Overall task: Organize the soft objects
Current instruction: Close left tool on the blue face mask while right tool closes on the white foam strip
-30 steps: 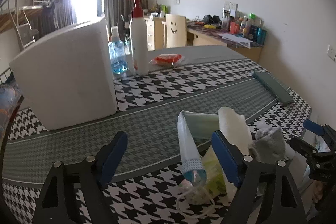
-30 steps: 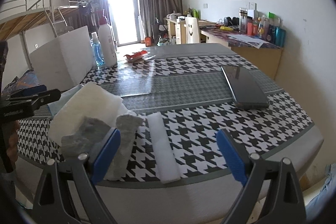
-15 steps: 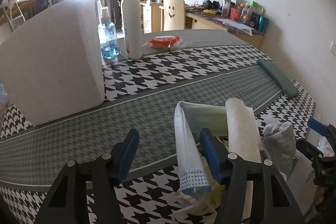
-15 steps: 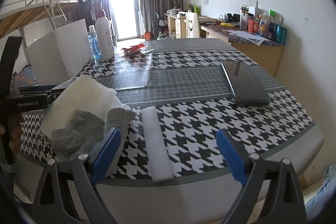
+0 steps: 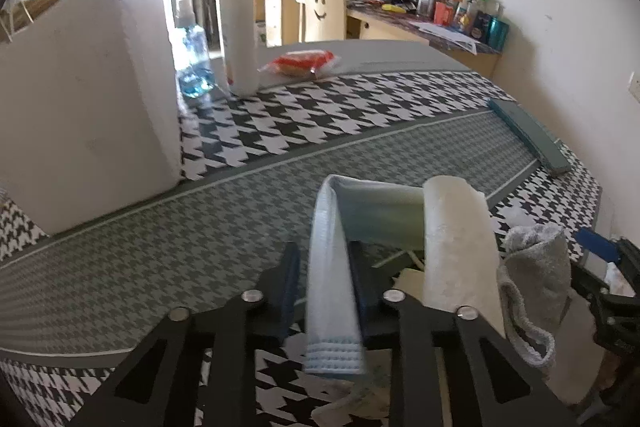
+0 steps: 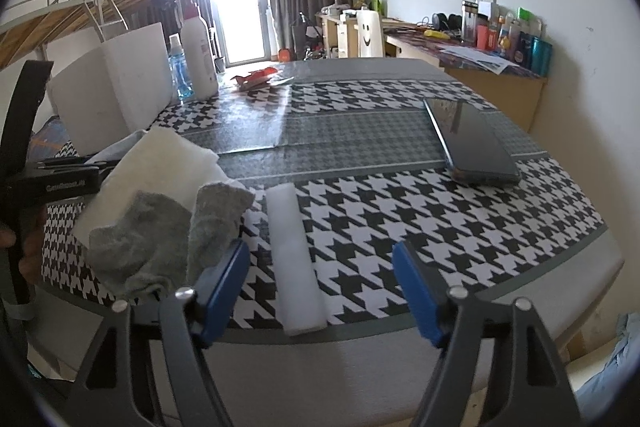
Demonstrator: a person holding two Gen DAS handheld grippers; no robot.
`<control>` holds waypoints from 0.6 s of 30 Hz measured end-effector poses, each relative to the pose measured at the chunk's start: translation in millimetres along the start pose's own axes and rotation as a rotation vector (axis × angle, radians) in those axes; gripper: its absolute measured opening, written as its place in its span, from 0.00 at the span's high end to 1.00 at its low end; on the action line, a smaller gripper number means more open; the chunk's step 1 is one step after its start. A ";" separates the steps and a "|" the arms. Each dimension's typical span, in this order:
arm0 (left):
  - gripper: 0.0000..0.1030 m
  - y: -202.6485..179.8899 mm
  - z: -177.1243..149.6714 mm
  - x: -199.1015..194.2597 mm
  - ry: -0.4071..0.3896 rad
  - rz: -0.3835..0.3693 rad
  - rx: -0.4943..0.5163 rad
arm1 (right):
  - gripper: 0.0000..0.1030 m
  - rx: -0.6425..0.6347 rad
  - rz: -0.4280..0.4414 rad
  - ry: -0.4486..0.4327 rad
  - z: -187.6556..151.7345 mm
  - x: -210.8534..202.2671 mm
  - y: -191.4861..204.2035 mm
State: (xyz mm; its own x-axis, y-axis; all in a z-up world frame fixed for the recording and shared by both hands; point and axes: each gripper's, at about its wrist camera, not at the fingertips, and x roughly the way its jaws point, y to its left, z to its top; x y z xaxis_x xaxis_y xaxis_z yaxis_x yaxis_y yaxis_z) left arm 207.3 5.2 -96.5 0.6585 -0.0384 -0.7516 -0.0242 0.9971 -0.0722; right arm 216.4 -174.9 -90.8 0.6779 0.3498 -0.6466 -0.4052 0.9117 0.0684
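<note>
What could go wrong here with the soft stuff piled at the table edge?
The left claw is closing on the light blue cloth, which is tucked under the white towel; lifting may drag the towel and grey sock off the table edge. The right claw is also closing, straddling the white foam strip, which overhangs that edge and could tip off.

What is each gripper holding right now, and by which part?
The left gripper is closing on the light blue cloth, mid-strip. The right gripper straddles the white foam strip, gripping nothing.
</note>
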 end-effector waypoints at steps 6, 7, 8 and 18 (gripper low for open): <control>0.92 -3.1 -0.5 -2.3 -0.018 -0.007 0.018 | 0.38 -0.021 -0.002 0.022 -0.5 5.6 3.4; 0.93 -3.4 -0.5 -3.5 -0.024 -0.008 0.020 | 0.39 -0.025 -0.004 0.023 -0.9 5.9 4.2; 0.93 -3.4 0.0 -4.5 -0.028 -0.007 0.021 | 0.40 -0.031 -0.005 0.026 -1.4 6.4 5.2; 0.94 -2.6 6.1 -25.7 -0.091 -0.035 0.021 | 0.56 -0.077 -0.017 0.067 -4.0 12.9 19.6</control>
State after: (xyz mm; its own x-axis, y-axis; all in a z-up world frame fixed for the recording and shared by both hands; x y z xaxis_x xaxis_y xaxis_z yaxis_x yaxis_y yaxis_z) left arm 195.0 4.0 -73.0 0.7241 -0.0681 -0.6863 0.0148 0.9964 -0.0832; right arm 214.7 -153.5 -100.9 0.6435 0.3164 -0.6970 -0.4415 0.8973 -0.0003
